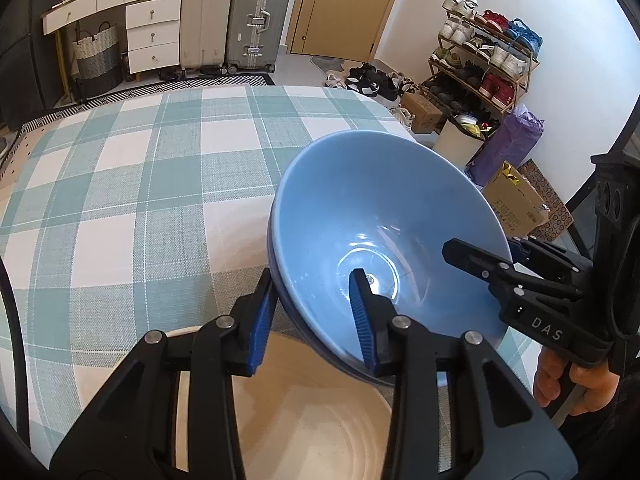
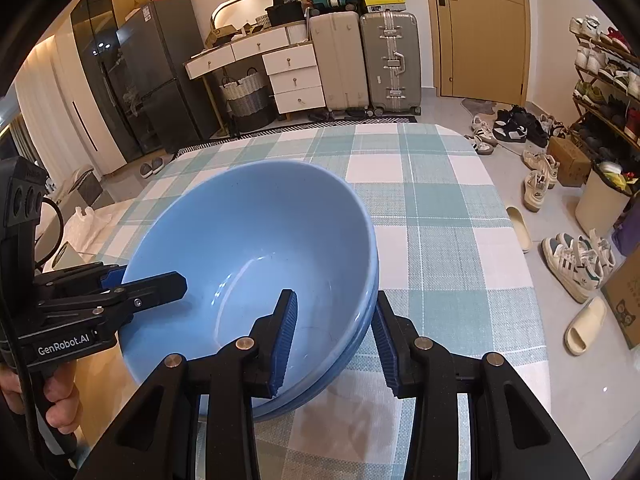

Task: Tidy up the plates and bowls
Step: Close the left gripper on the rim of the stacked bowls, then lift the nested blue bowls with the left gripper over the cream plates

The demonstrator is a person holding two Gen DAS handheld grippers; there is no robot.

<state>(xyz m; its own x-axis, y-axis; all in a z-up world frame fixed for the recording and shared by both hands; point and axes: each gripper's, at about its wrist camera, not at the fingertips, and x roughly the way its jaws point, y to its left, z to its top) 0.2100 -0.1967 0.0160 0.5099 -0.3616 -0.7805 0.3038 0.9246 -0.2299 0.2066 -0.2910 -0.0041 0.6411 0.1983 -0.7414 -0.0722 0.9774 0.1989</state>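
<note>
The blue bowl point(image 1: 372, 216) sits in the lower right of the left wrist view and the lower left of the right wrist view, held between the two grippers over the checked desk point(image 1: 140, 184). It looks like two bowls nested, since a second rim line shows under the top one.

The left gripper point(image 1: 316, 320) straddles the rim on one side, one blue pad inside the wall and one outside, fingers closed on it. The right gripper point(image 2: 334, 340) does the same on the opposite side of the rim, its fingers also clamped across the wall. Both hands are therefore equally near; neither has to reach.

The bowl has no long axis, being round. Its mouth opens upward but tips toward the far edge of the desk, the near rim higher than the far one.

A cream plate point(image 1: 312, 420) lies directly below the left fingers, at the bottom of that frame. I judge the next move depends on this: bowl above, plate beneath.
</note>
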